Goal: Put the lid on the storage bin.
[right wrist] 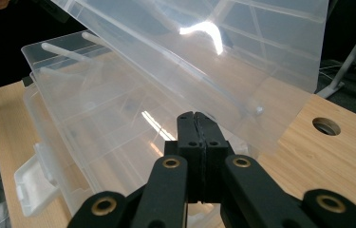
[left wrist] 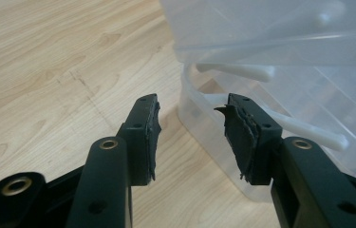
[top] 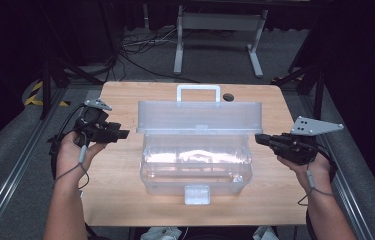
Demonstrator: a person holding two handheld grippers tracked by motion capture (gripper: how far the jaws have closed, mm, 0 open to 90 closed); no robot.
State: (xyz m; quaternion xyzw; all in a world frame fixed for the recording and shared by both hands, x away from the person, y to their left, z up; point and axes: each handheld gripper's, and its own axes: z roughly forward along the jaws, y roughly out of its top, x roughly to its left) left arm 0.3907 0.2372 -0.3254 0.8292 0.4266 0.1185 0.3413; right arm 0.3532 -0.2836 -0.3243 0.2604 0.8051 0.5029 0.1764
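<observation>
Clear plastic storage box [top: 195, 165] with a white front latch [top: 197, 194] sits mid-way across the pale wooden surface [top: 120, 200], its hinged lid [top: 200, 116] raised upright at the back. A person holds a black two-jaw gripper at each end. The left gripper [left wrist: 192, 121] has its jaws spread wide and empty, just beside the box's end wall. The right gripper [right wrist: 197, 124] has its jaws pressed together on nothing, close to the lid's edge. Judged from this, the lid is being handled; steadying the base while guiding the lid slowly would keep the light box from sliding.
</observation>
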